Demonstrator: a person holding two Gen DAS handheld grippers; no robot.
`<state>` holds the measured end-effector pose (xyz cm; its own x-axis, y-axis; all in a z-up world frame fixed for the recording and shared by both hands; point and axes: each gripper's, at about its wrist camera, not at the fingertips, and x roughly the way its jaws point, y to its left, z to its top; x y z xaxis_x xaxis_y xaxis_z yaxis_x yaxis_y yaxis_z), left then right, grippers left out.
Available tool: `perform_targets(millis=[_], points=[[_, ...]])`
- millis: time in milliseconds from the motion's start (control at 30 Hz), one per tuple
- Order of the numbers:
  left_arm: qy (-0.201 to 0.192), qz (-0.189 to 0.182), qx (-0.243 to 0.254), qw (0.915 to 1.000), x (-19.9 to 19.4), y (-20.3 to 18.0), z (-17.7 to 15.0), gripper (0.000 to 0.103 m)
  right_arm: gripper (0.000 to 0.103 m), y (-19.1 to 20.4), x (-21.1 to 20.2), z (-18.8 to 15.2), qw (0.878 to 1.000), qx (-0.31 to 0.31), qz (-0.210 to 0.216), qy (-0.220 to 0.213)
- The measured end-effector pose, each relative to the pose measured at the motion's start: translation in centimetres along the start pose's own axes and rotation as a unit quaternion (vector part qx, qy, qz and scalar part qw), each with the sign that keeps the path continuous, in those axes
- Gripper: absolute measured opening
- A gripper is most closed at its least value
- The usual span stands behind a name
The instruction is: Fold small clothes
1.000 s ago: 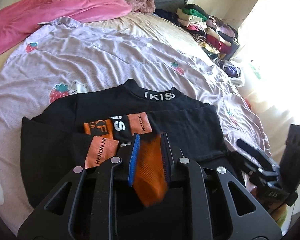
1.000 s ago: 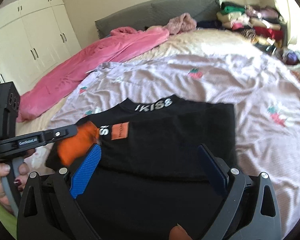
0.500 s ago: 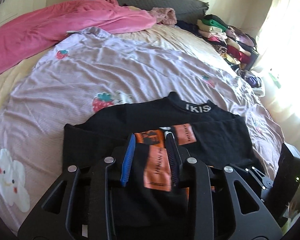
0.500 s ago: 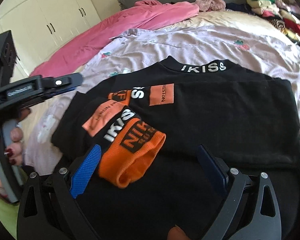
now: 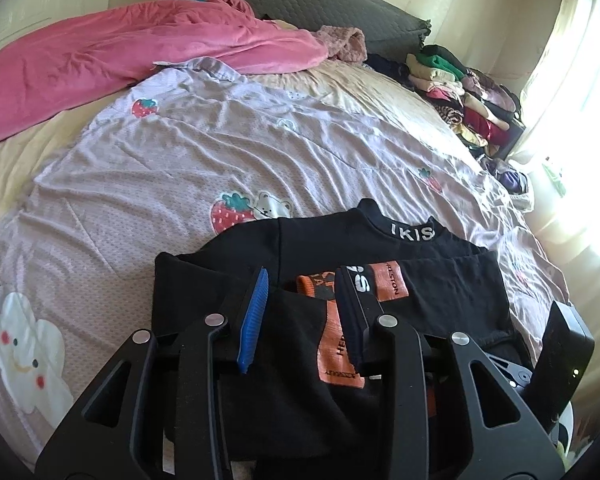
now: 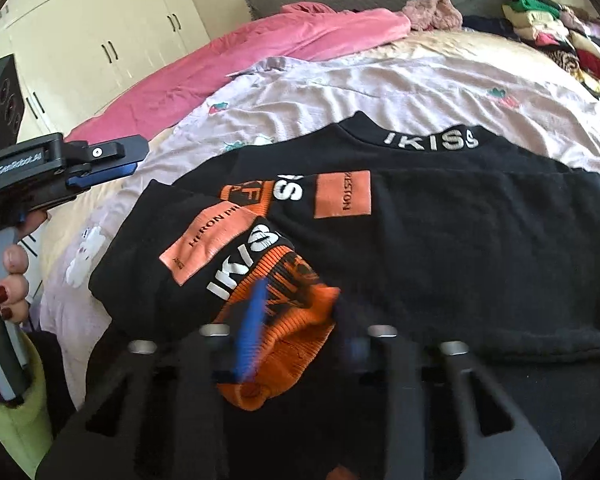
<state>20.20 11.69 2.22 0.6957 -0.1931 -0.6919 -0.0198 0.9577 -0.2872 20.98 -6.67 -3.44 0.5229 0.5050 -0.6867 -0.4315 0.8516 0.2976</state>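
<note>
The black top (image 6: pixel 440 240) lies flat on the bedspread (image 5: pixel 180 160), sleeve folded across. The right gripper (image 6: pixel 296 320) straddles the orange cuff (image 6: pixel 284 344) at six o'clock, narrowing. The left gripper (image 5: pixel 304 312), half open, holds nothing. Judgement: sleeve fold under way; next, grip the cuff firmly.

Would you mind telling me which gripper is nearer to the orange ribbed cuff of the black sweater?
Right. The right gripper has its fingers on either side of the orange cuff. The left gripper is off to the cuff's left, above the bedspread.
</note>
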Motion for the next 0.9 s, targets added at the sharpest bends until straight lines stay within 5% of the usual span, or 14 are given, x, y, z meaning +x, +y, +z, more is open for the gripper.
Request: perform_targets(millis=[233,467,633,900], points=[[-0.016,0.004,-0.01,0.9998,-0.9,1.2,0.5,0.027,0.013,0.4,-3.3,1.5,0.997,-0.015,-0.013,-0.074],[-0.02,0.008,-0.029,0.9994,-1.1,2.7,0.8,0.027,0.013,-0.5,-7.9,4.8,0.987,-0.042,-0.084,-0.133],[-0.018,0.006,-0.027,0.9994,-0.8,2.5,0.7,0.027,0.013,-2.9,-10.1,6.1,0.977,-0.055,-0.141,-0.149],[-0.015,0.016,-0.025,0.9994,0.4,1.9,0.2,0.027,0.013,-5.8,-10.7,5.1,0.972,-0.035,-0.176,-0.153]])
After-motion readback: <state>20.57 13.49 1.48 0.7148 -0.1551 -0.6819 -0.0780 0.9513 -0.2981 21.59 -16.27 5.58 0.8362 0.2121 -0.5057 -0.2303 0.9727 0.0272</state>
